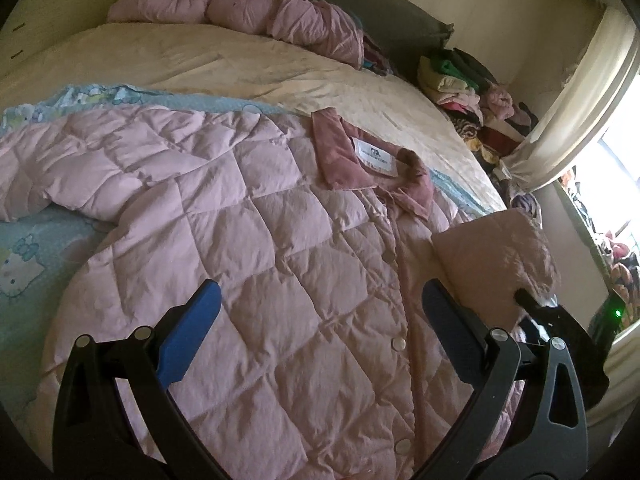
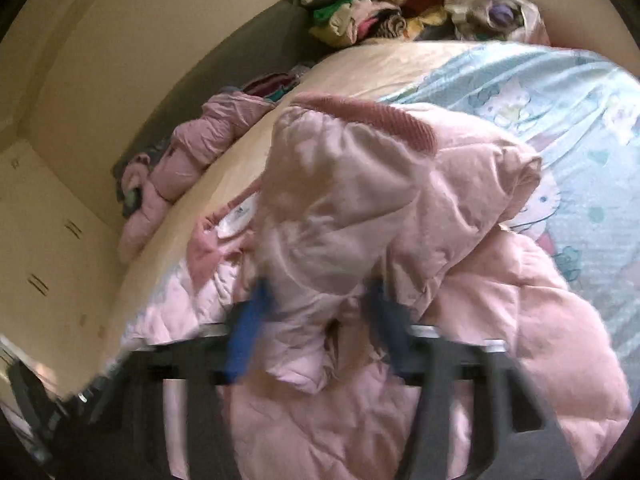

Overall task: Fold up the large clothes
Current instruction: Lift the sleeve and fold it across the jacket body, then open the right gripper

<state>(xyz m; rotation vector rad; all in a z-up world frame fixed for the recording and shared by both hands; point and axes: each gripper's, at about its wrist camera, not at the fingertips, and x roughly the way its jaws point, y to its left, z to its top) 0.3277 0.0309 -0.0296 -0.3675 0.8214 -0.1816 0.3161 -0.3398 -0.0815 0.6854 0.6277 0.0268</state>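
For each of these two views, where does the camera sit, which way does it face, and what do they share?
Left wrist: sits on the left gripper, angled down across the pink quilted jacket on the bed; its blue fingers stand wide apart, nothing between them.
Right wrist: sits on the right gripper, facing a bunched jacket sleeve lying between its blurred blue fingers.
Shared: the jacket, its collar label, the clothes pile and the crumpled pink garment by the headboard. The right gripper also shows in the left view.
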